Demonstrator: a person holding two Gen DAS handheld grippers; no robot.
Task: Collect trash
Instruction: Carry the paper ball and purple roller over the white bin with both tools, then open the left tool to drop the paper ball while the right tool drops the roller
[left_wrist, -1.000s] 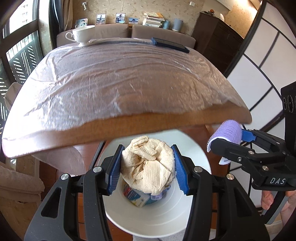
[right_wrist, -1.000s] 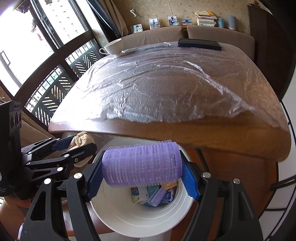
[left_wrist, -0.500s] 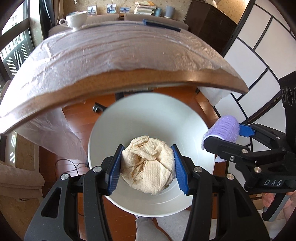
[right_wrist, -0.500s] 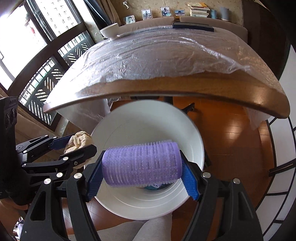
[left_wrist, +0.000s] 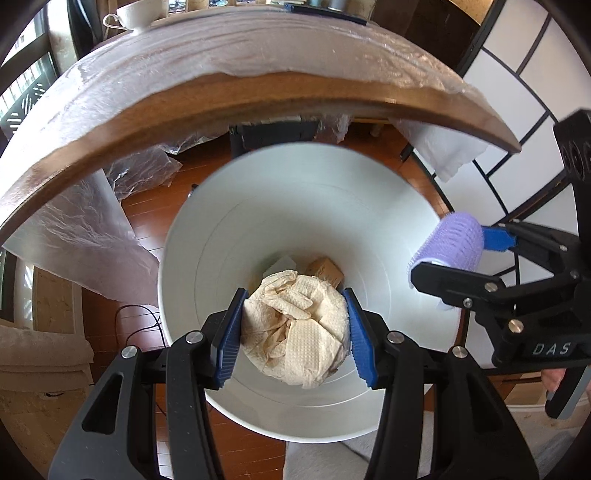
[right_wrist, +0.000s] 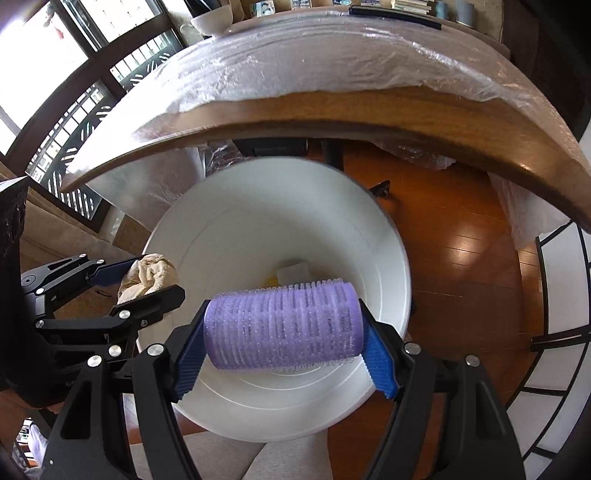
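My left gripper (left_wrist: 294, 332) is shut on a crumpled cream paper towel (left_wrist: 295, 328), held over the mouth of a white bin (left_wrist: 229, 229) on the floor. My right gripper (right_wrist: 284, 332) is shut on a purple hair roller (right_wrist: 282, 326), clamped by its two ends above the same white bin (right_wrist: 229, 221). In the left wrist view the right gripper (left_wrist: 448, 245) hangs over the bin's right rim with the roller (left_wrist: 448, 243). In the right wrist view the left gripper (right_wrist: 146, 278) sits at the bin's left rim with the towel (right_wrist: 149, 275). Some small packaging (left_wrist: 325, 271) lies at the bin's bottom.
A wooden table (left_wrist: 258, 99) covered in clear plastic sheet (left_wrist: 240, 48) overhangs the bin's far side. A white cup (left_wrist: 136, 14) and a dark flat item (left_wrist: 325, 13) rest on its far end. Wooden floor (right_wrist: 461, 266) surrounds the bin; a person's grey-clad legs (right_wrist: 288, 458) are at the near edge.
Both grippers have sunk and tipped downward with their loads. The table edge has slid up in both views and the bin's inside now fills the middle.
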